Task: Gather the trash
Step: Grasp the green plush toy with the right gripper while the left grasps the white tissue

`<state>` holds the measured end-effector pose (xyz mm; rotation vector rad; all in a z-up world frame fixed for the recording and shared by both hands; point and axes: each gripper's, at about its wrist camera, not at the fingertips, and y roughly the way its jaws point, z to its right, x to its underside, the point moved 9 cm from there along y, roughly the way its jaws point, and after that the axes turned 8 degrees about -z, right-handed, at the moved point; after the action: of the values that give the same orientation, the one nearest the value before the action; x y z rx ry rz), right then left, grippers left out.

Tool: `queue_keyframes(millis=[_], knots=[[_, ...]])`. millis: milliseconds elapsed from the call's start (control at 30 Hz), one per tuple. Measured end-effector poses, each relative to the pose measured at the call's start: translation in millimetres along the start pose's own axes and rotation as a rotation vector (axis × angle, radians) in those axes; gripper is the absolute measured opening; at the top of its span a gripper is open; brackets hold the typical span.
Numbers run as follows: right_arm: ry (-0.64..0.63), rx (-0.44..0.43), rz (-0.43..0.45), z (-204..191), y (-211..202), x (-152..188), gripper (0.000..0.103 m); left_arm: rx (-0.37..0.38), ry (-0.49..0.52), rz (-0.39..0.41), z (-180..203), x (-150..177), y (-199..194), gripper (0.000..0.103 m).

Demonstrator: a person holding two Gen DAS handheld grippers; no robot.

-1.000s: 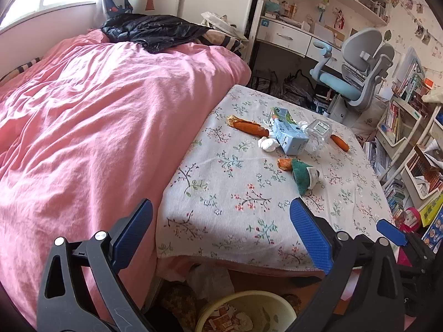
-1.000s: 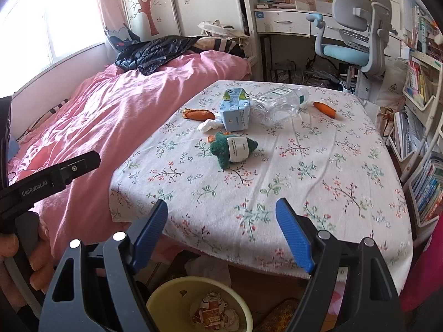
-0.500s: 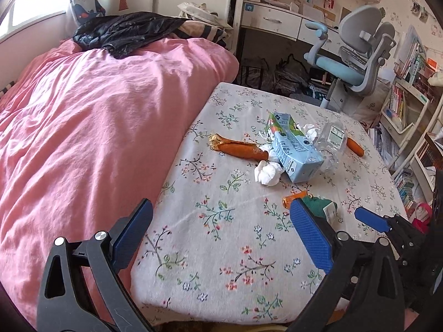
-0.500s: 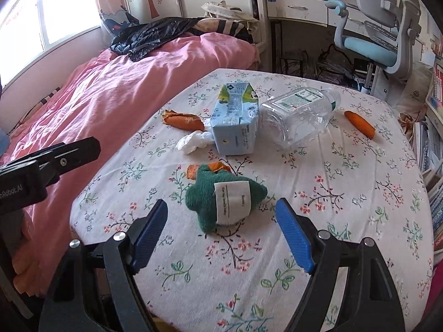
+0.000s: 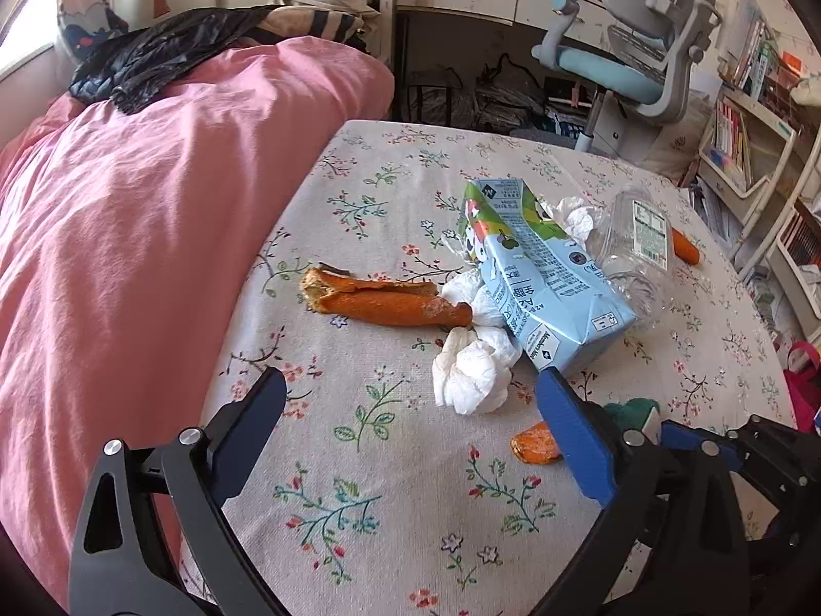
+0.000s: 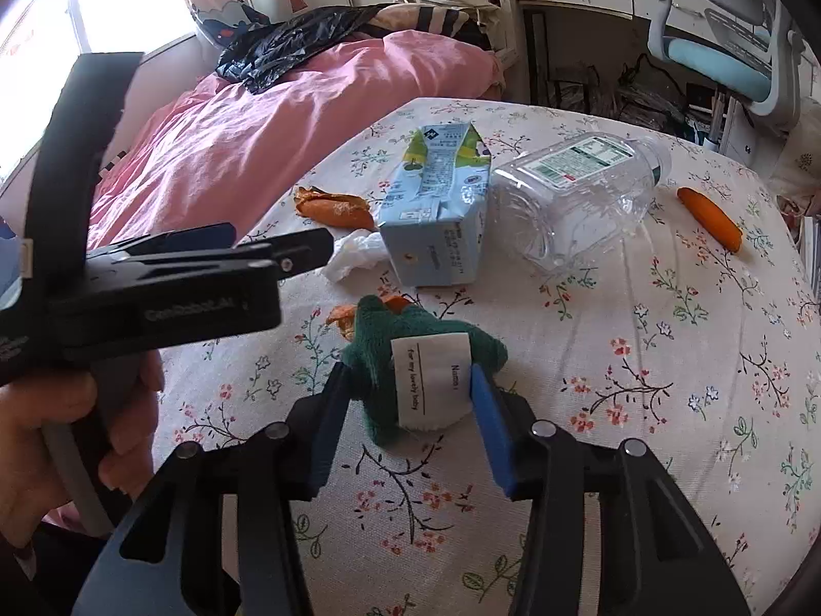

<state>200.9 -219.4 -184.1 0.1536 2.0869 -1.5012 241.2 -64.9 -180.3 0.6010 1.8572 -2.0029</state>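
Trash lies on a floral tablecloth (image 5: 359, 513): a blue drink carton (image 5: 544, 287) (image 6: 436, 210), crumpled white tissue (image 5: 472, 369) (image 6: 354, 254), a long orange peel (image 5: 385, 297) (image 6: 333, 205), a small peel piece (image 5: 533, 444), a clear plastic bottle (image 6: 574, 195) (image 5: 636, 241) and a carrot (image 6: 710, 218). My left gripper (image 5: 410, 400) is open above the cloth, just short of the tissue. My right gripper (image 6: 410, 385) is closing around a green plush item (image 6: 410, 354) with a white label; its jaws touch both sides.
A pink duvet bed (image 5: 128, 231) borders the table's left side, with a black bag (image 5: 154, 51) on it. A desk chair (image 5: 641, 66) and bookshelves (image 5: 759, 154) stand behind and to the right. The left gripper's body (image 6: 154, 287) crosses the right wrist view.
Both grippers moved forward over the table from above a yellow bin. The right jaws narrowed from wide open onto the green plush item. The left gripper stayed open.
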Motion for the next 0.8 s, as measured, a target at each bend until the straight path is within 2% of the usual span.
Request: queue_keyframes(millis=[100,133,200,267,333,367,400,467,500,700,733,800], knots=[[-0.001,-0.004,-0.005,2.6,-1.0,1.2,0.042,-0.007,0.028,-0.037,6.9,-2.3,17.3,0.078],[-0.003,0.003,-0.01,3.5,-1.2,1.5,0.023,-0.003,0.029,-0.051,8.0,-1.9,22.6,0.069],[0.002,-0.008,-0.012,5.2,-3.4,2.2,0.024,-0.006,0.035,-0.054,10.0,-2.2,27.2,0.06],[-0.004,-0.003,-0.013,5.9,-3.1,2.6,0.024,0.015,0.052,-0.059,15.4,-2.1,27.8,0.04],[-0.017,0.011,-0.008,5.9,-1.9,1.7,0.024,0.039,0.061,-0.067,19.6,-0.6,27.0,0.027],[-0.02,0.016,-0.006,5.2,-1.1,0.8,0.024,0.049,0.065,-0.075,21.0,0.6,26.5,0.024],[-0.017,0.019,-0.006,4.8,0.1,0.5,0.027,0.056,0.069,-0.077,22.5,1.3,24.8,0.022],[-0.008,0.026,-0.007,6.4,3.4,-1.0,0.051,0.083,0.068,-0.083,23.0,2.0,21.9,0.02],[-0.007,0.035,0.006,6.9,4.2,-2.2,0.071,0.101,0.067,-0.089,23.8,3.4,19.2,0.02],[0.016,0.015,0.005,8.7,16.9,-5.4,0.072,0.153,0.061,-0.099,23.4,4.4,1.6,0.02],[0.018,0.005,0.009,7.8,16.9,-7.1,0.063,0.159,0.055,-0.094,22.2,3.7,-2.8,0.02],[0.021,-0.009,0.005,5.8,16.3,-7.9,0.054,0.167,0.048,-0.086,19.4,4.3,-11.9,0.02]])
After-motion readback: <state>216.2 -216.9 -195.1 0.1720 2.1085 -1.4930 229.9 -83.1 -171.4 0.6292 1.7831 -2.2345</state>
